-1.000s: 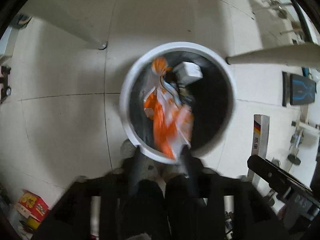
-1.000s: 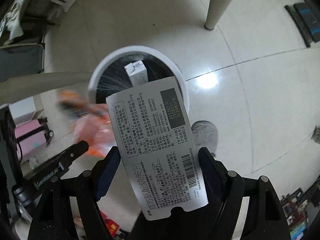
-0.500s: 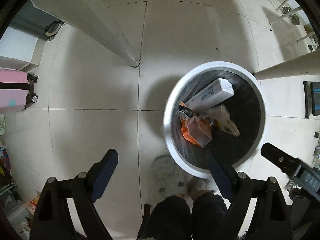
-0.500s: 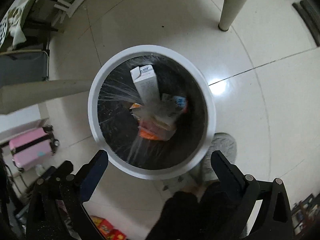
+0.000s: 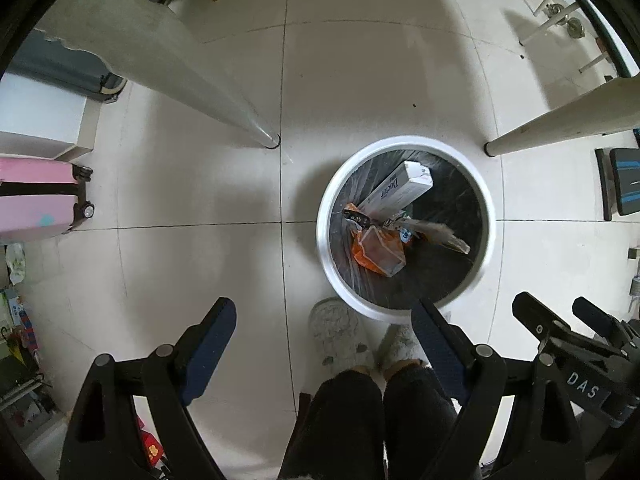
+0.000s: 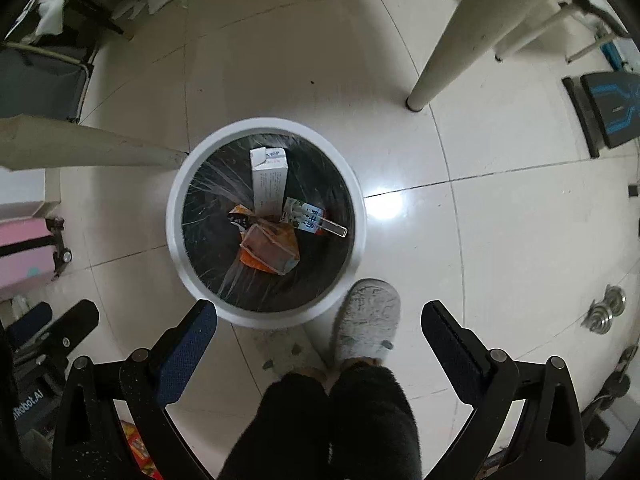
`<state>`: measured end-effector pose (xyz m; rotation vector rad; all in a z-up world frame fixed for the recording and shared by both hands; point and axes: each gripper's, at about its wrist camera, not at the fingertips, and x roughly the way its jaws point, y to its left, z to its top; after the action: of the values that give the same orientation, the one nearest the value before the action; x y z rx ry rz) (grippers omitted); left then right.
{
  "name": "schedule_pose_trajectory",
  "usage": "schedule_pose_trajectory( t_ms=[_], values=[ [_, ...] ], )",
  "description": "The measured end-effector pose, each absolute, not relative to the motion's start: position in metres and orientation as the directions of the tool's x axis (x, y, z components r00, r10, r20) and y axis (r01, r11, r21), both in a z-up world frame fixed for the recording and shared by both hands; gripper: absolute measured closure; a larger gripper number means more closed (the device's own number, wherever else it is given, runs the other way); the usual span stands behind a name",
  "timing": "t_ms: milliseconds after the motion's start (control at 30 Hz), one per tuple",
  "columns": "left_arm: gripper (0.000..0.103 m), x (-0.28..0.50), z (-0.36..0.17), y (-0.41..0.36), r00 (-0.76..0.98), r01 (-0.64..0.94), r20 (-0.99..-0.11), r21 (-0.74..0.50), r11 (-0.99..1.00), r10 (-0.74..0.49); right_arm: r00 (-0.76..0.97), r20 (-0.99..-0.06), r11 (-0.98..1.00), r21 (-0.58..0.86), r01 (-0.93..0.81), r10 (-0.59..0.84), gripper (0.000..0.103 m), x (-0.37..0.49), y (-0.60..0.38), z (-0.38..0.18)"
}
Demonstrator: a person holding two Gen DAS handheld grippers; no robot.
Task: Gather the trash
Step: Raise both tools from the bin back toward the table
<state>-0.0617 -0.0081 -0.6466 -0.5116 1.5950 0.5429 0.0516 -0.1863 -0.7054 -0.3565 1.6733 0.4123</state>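
A pale tiled floor (image 5: 200,184) is crossed by dark grout lines — cream table legs (image 6: 452,52) are planted on it, a pink suitcase (image 5: 36,200) near.

Pink suitcase (image 5: 38,200), pale table legs (image 6: 448,52), grey slippers (image 6: 366,316), tiled floor (image 5: 180,184)

Tiled floor (image 6: 500,240) carries a white bin (image 6: 362,236) beside 2 table legs (image 6: 452,52).

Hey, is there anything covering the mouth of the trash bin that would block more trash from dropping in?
Nothing visible does. The trash bin has no lid on it, and the long white box and wrappers lie low inside it.
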Motion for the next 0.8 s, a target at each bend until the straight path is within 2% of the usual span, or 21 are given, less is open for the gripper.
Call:
schedule_pose_trajectory(
  t_ms=[267, 500, 800],
  values=[
    [0.013, -0.078, -0.577, -0.015, -0.069, -0.620, -0.998, 0.048, 0.783, 0.007, -0.121, -0.993, 0.873, 0.071, -0.482, 0.014, 0.000, 0.041, -0.186, -0.618],
    [0.013, -0.095, -0.507, -0.024, -0.045, -0.622, -0.999, 0.040, 0.782, 0.015, -0.108, -0.993, 0.873, 0.093, -0.480, 0.046, 0.000, 0.029, -0.190, -0.516],
    [0.013, -0.105, -0.396, -0.014, 0.048, -0.615, -0.993, 0.058, 0.786, 0.111, -0.089, -0.988, 0.870, 0.151, -0.469, 0.124, 0.000, 0.021, -0.188, -0.392]
  ],
)
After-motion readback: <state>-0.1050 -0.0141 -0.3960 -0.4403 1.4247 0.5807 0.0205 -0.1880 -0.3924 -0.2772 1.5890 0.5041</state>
